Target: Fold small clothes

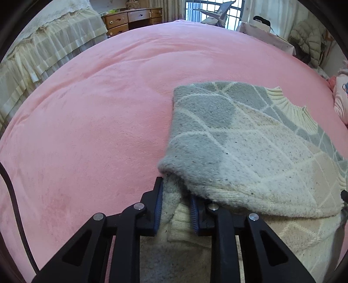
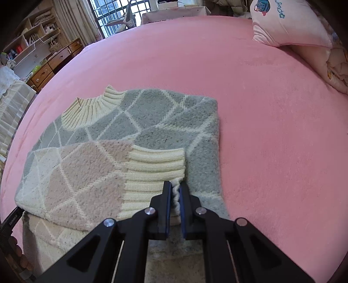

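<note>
A small knit sweater [image 1: 239,135] in grey, cream and pale pink diamonds lies on the pink bed cover [image 1: 97,119]. Its cream ribbed collar [image 2: 93,108] points away from me. One sleeve is folded across the body, and its ribbed cuff [image 2: 152,169] lies on top. My right gripper [image 2: 175,187] is shut on the near corner of that cuff, with cream knit pinched between the pads. My left gripper [image 1: 176,191] is at the sweater's left side under a folded flap. Its blue pads press on the cream hem fabric bunched between them.
A pink pillow [image 2: 289,24] and folded bedding lie at the bed's far right. A wooden dresser [image 1: 132,19] and a barred window stand beyond the bed. A lace-covered piece of furniture [image 1: 43,48] is to the left. Bare pink cover surrounds the sweater.
</note>
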